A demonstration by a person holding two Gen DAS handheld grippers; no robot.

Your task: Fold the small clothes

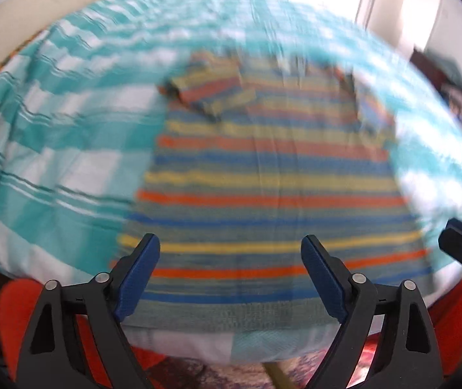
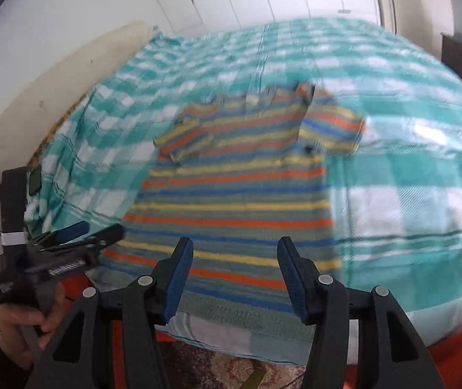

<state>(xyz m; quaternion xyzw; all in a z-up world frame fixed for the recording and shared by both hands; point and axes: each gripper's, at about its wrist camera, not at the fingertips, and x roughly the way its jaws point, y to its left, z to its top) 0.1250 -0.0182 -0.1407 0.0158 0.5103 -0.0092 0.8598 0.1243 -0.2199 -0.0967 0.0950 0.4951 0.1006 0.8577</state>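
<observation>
Shirt: your striped T-shirt (image 1: pixel 273 175) lies flat on the bed, its bottom hem toward you near the bed's edge and its neck at the far end; bands of orange, yellow, blue and grey-green run across it.
Sleeves: the sleeve on the left of both views is folded in over the body; the sleeve on the right sticks out sideways onto the bedcover.
Bedcover: a teal-and-white checked bedcover (image 2: pixel 409 175) lies under the shirt and reaches to the cream pillow (image 2: pixel 52 97) at the far left.
Left gripper: your left gripper (image 1: pixel 230 272) hangs above the hem, its blue pads wide apart, with no cloth between them.
Right gripper: your right gripper (image 2: pixel 236 278) is also over the hem, toward the shirt's right side, jaws parted and gripping nothing.
Hand: your left hand (image 2: pixel 20 330) shows low at the left of the right wrist view, wrapped round its gripper's handle.
Sharpness: both views are smeared, so the fine weave and the collar cannot be made out.
</observation>
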